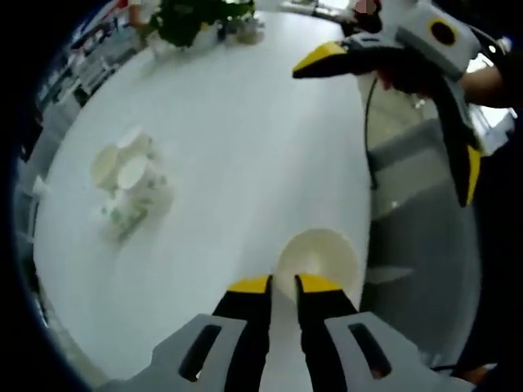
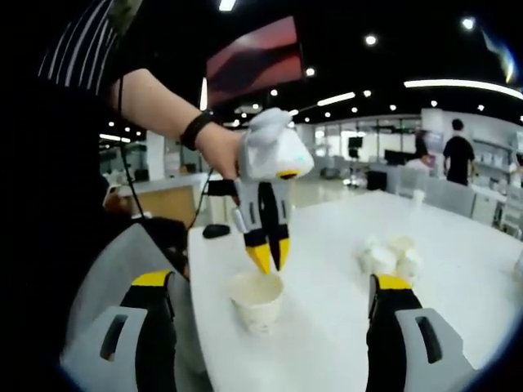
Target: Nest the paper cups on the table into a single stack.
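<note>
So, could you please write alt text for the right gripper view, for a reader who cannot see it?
The left gripper, held in a person's hand, grips the rim of a paper cup standing upright near the edge of a white table. A cluster of cups sits farther along the table, and the right gripper is open in the foreground.

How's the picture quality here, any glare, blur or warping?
Left gripper view: the white table looks washed out, the cup cluster soft and low in contrast. Right gripper view: dark foreground against bright ceiling lights, fisheye bending at the edges, the cup fairly sharp.
</note>
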Demonstrator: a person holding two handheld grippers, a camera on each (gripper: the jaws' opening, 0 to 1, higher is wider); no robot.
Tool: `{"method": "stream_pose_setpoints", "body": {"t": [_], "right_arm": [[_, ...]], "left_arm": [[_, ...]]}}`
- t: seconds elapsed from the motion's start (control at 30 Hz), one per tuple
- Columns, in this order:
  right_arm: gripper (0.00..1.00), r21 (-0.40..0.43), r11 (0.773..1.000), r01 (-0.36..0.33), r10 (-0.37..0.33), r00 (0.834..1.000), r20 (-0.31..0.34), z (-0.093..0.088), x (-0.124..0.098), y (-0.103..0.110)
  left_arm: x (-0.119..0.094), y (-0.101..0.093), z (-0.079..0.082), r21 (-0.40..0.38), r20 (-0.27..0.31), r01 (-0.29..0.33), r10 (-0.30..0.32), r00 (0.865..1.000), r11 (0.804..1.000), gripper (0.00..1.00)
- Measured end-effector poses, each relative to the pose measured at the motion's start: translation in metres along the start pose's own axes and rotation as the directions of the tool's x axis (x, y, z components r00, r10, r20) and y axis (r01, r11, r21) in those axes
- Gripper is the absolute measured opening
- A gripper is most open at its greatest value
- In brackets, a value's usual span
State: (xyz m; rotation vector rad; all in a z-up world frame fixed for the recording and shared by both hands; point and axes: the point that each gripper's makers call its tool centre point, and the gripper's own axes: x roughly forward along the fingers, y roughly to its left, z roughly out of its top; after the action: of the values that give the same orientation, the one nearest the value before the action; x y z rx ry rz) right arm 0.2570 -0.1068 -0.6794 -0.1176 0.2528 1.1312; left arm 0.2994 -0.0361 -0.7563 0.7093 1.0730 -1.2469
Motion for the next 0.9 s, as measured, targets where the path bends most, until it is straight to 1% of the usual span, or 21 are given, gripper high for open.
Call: {"method": "stream_pose_setpoints", "body": {"t": [0.13, 0.3, 0.43, 0.5, 0.53, 0.6, 0.67, 0.73, 0.77, 0.8, 0.9], "right_arm": [[0.97, 0.002, 1.000, 0.004, -0.004, 1.000, 0.000, 0.001, -0.001, -0.002], [0.96, 0.005, 1.000, 0.005, -0.005, 1.000, -0.004, 0.000, -0.001, -0.003], [0.96, 0.003, 1.000, 0.002, -0.002, 1.000, -0.013, 0.000, 0.000, -0.003], [0.96, -0.002, 1.000, 0.002, -0.003, 1.000, -0.017, 0.000, 0.001, -0.002], [0.96, -0.004, 1.000, 0.002, -0.002, 1.000, -0.016, 0.001, 0.002, -0.002], [0.96, -0.007, 1.000, 0.002, -0.002, 1.000, -0.014, 0.002, 0.002, -0.002], [0.96, -0.011, 1.000, 0.001, -0.001, 1.000, -0.022, 0.002, 0.003, -0.001], [0.96, -0.014, 1.000, -0.001, 0.001, 1.000, -0.025, 0.002, 0.004, -0.001], [0.96, -0.014, 1.000, -0.002, 0.002, 1.000, -0.024, 0.003, 0.004, -0.001], [0.96, -0.015, 1.000, -0.003, 0.003, 1.000, -0.026, 0.003, 0.004, -0.001], [0.96, -0.021, 1.000, 0.004, -0.005, 0.999, -0.038, 0.003, 0.006, -0.002]], "left_arm": [[0.000, 0.003, 0.002, -0.006, 0.014, -0.012, 0.012, 1.000, 1.000, 0.20], [0.000, 0.001, 0.005, -0.014, 0.040, -0.004, 0.004, 0.999, 1.000, 0.23], [-0.001, 0.003, 0.009, -0.028, 0.079, -0.012, 0.014, 0.997, 1.000, 0.32], [-0.002, 0.006, 0.008, -0.050, 0.088, -0.017, 0.022, 0.996, 0.999, 0.36], [-0.004, 0.006, 0.009, -0.049, 0.100, -0.020, 0.025, 0.995, 0.999, 0.36], [-0.006, 0.006, 0.012, -0.013, 0.125, -0.031, 0.032, 0.992, 0.999, 0.35], [-0.006, 0.007, 0.010, -0.011, 0.126, -0.040, 0.041, 0.991, 0.999, 0.37], [-0.008, 0.005, 0.010, 0.005, 0.143, -0.032, 0.031, 0.989, 0.999, 0.39], [-0.008, 0.004, 0.011, -0.010, 0.160, -0.026, 0.028, 0.987, 1.000, 0.41], [-0.009, 0.005, 0.010, -0.021, 0.164, -0.031, 0.034, 0.986, 0.999, 0.43], [-0.010, 0.007, 0.011, -0.030, 0.204, -0.042, 0.047, 0.978, 0.999, 0.53]]}}
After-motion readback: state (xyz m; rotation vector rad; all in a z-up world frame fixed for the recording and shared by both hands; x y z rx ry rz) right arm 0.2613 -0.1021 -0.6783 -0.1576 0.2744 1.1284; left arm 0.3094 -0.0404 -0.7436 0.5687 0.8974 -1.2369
